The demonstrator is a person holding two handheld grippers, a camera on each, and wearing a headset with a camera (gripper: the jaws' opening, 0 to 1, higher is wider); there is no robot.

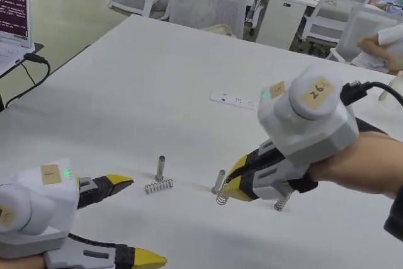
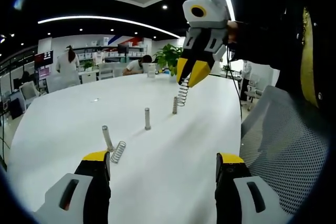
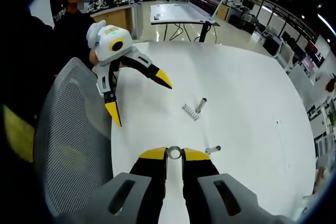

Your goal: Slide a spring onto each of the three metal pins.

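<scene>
Across the white table [image 1: 126, 80], your two grippers are the biggest things. Your left gripper [image 1: 133, 219] hovers at the near edge with its jaws spread wide and nothing between them (its own view shows bare table in the gap). Your right gripper [image 1: 232, 184] is pressed together on the held spring [image 3: 174, 152], whose round end sits pinched between the yellow tips. Seen from the left gripper view, that coil hangs down from the tips. Just beside it stands the middle pin [image 1: 218, 182], upright; whether the two touch you cannot tell. Further left a second pin [image 1: 160, 168] stands upright, with a loose spring [image 1: 158, 186] lying flat just beside its foot. Under the right gripper's body a third coil [image 1: 282, 201] leans; whether it sits on a pin you cannot tell.
</scene>
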